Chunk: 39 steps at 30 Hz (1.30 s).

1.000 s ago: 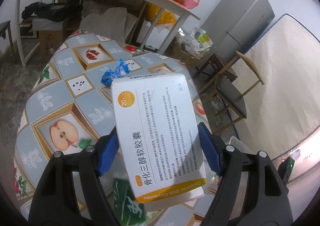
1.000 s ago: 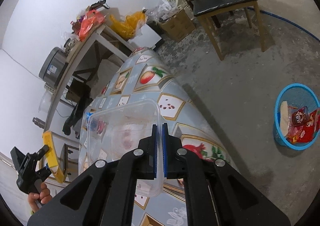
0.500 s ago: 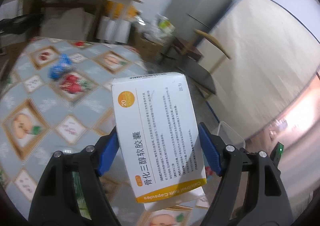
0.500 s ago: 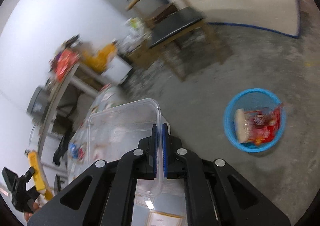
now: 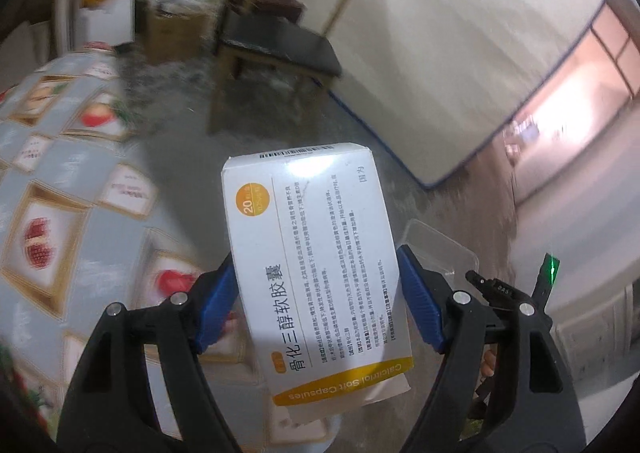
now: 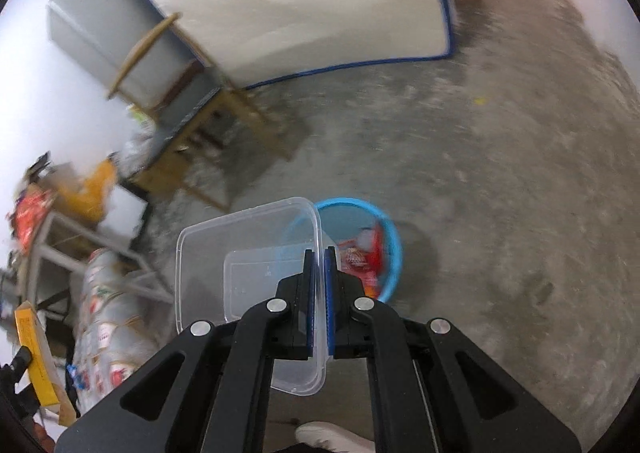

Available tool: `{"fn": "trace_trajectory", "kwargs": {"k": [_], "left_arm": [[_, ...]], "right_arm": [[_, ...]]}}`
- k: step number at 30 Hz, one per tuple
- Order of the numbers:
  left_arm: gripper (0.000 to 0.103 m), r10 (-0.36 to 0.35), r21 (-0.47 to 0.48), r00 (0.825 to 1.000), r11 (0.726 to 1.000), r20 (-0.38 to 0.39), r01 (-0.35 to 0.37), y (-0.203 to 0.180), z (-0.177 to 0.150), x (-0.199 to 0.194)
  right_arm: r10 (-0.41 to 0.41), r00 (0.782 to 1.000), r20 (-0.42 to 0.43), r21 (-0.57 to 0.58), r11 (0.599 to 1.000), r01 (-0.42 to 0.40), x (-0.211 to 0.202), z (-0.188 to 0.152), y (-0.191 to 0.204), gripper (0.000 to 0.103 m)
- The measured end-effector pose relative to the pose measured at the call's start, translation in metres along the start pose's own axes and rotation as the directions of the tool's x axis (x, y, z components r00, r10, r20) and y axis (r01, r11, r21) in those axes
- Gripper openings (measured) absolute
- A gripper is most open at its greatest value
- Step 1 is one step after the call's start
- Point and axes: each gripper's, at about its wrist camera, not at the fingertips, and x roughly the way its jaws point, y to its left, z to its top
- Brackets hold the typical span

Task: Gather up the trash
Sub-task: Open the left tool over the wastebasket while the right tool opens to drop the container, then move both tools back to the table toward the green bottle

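Transport is the step in hand: you carry 2 pieces of trash toward the bin, and neither is dropped yet.

Your left gripper (image 5: 318, 301) grasps the medicine box (image 5: 316, 257) across its width, blue pads pressed on both long sides, the barcode end pointing away from the jaws. Left of that gripper lies the fruit-print tablecloth (image 5: 60, 181); ahead of it stands a wooden chair (image 5: 280, 49), and just right of it the far corner of the clear container (image 5: 440, 249) shows. No bin appears in this view, so the box seems well short of its drop.

Your right gripper (image 6: 319, 303) is clenched on the right wall of the clear container (image 6: 248, 273), jaws nearly touching with only thin plastic between them. The tub hangs to the left of the jaws. Just ahead and slightly right sits the blue basket (image 6: 390, 241), already holding red wrappers (image 6: 360, 257).

Next, I judge, you bring the tub fully over the basket mouth before letting go, since it is wide against the rim and could tip out. Then swing the left hand across.
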Motion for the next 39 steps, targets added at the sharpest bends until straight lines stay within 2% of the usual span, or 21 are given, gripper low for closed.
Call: {"fn": "trace_trajectory", "kwargs": {"k": [6, 9, 13, 16, 17, 18, 19, 20, 23, 27, 36, 39], "left_arm": [[0.072, -0.008, 0.014, 0.99, 1.0, -0.141, 0.01, -0.035, -0.004, 0.094], [0.072, 0.0, 0.017, 0.982, 1.0, -0.188, 0.003, -0.045, -0.003, 0.13], [0.073, 0.019, 0.025, 0.975, 1.0, -0.22, -0.014, -0.062, 0.009, 0.176], [0.08, 0.048, 0.063, 0.971, 0.997, -0.233, -0.035, -0.075, 0.021, 0.208], [0.086, 0.056, 0.066, 0.972, 0.997, -0.229, -0.042, -0.078, 0.023, 0.217], [0.086, 0.066, 0.057, 0.973, 0.997, -0.22, -0.055, -0.077, 0.024, 0.225], [0.086, 0.069, 0.039, 0.972, 0.997, -0.224, -0.062, -0.072, 0.023, 0.227], [0.086, 0.063, 0.023, 0.97, 0.998, -0.235, -0.06, -0.071, 0.021, 0.229], [0.086, 0.017, -0.022, 0.967, 0.999, -0.256, -0.023, -0.067, 0.013, 0.224], [0.086, 0.006, -0.015, 0.972, 1.0, -0.236, -0.01, -0.063, 0.009, 0.204], [0.086, -0.009, -0.032, 0.993, 0.999, -0.115, 0.005, -0.044, 0.006, 0.11], [0.086, -0.01, -0.025, 0.996, 1.0, -0.084, 0.008, -0.036, -0.006, 0.074]], "right_arm": [[-0.124, 0.992, -0.005, 0.036, 0.992, 0.124, 0.039, 0.006, -0.042, 0.005], [-0.16, 0.987, -0.022, 0.046, 0.986, 0.161, 0.066, 0.012, -0.05, 0.005], [-0.192, 0.981, -0.022, 0.052, 0.98, 0.193, 0.097, 0.026, -0.04, 0.005], [-0.216, 0.976, -0.016, 0.05, 0.975, 0.217, 0.123, 0.036, -0.026, 0.009], [-0.217, 0.976, -0.019, 0.042, 0.975, 0.217, 0.132, 0.039, -0.023, 0.02], [-0.217, 0.976, -0.029, 0.018, 0.976, 0.218, 0.144, 0.04, -0.018, 0.042], [-0.225, 0.974, -0.039, 0.002, 0.974, 0.225, 0.152, 0.039, -0.016, 0.05], [-0.233, 0.971, -0.048, -0.015, 0.972, 0.233, 0.158, 0.036, -0.015, 0.05], [-0.21, 0.977, -0.044, -0.033, 0.977, 0.208, 0.152, 0.025, -0.017, 0.051], [-0.194, 0.98, -0.036, -0.05, 0.98, 0.192, 0.134, 0.014, -0.026, 0.051], [-0.169, 0.984, -0.061, -0.067, 0.984, 0.165, 0.085, -0.01, -0.047, 0.051], [-0.143, 0.988, -0.062, -0.071, 0.988, 0.138, 0.066, -0.02, -0.046, 0.055]]}}
